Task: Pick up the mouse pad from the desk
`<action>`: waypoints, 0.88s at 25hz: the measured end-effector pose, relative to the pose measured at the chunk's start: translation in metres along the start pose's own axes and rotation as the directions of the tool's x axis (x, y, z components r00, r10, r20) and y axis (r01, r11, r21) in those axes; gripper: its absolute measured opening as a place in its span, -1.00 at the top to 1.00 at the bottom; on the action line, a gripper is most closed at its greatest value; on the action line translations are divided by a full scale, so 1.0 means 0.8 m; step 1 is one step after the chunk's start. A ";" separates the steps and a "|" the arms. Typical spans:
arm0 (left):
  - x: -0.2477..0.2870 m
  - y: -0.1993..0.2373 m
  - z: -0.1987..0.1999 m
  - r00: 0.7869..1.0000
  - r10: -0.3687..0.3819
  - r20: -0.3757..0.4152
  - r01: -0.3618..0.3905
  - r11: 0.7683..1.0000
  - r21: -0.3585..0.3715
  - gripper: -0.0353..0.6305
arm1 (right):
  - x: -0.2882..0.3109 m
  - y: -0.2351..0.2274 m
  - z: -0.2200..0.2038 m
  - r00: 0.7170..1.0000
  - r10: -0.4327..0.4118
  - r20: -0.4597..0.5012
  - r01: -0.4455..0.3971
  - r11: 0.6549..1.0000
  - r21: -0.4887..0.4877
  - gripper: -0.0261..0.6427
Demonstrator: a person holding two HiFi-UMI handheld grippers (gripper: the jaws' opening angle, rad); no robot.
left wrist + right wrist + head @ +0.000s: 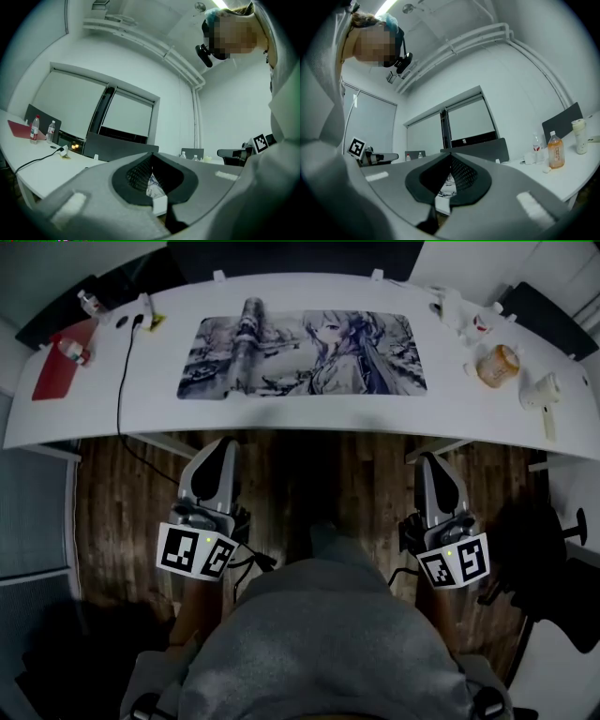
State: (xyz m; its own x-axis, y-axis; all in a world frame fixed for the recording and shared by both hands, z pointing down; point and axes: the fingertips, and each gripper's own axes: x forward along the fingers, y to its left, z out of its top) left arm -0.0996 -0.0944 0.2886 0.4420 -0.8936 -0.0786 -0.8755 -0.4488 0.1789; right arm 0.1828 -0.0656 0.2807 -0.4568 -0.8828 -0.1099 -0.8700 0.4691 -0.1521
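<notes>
Left tool (pixel 221 454) and right tool (pixel 431 465), both closed and empty, point level toward the surface (pixel 112 418). The printed mouse pad (pixel 305 352) lies flat ahead between them, so each likely targets one near corner

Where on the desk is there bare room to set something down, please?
The desk is bare along its near edge in front of the mouse pad, between the pad's left end and the black cable, and between its right end and the orange bottle. Both ends are crowded: around the red folder and around that bottle.
</notes>
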 end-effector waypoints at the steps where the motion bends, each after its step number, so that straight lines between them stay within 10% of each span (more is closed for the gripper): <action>1: 0.013 0.001 -0.002 1.000 0.007 -0.001 -0.007 1.000 -0.001 0.90 | 0.010 -0.011 0.000 1.000 0.007 -0.005 -0.007 1.000 0.000 0.92; 22: 0.111 0.087 -0.033 0.989 0.123 -0.086 -0.116 0.990 0.078 0.90 | 0.149 -0.098 -0.053 0.987 0.094 -0.130 -0.095 0.996 0.005 0.89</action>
State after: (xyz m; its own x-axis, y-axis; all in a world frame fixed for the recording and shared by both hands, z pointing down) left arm -0.1164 -0.2046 0.3204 0.3463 -0.9377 0.0286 -0.9335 -0.3414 0.1101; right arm 0.1887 -0.2089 0.3210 -0.5571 -0.8304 0.0045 -0.8219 0.5506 -0.1462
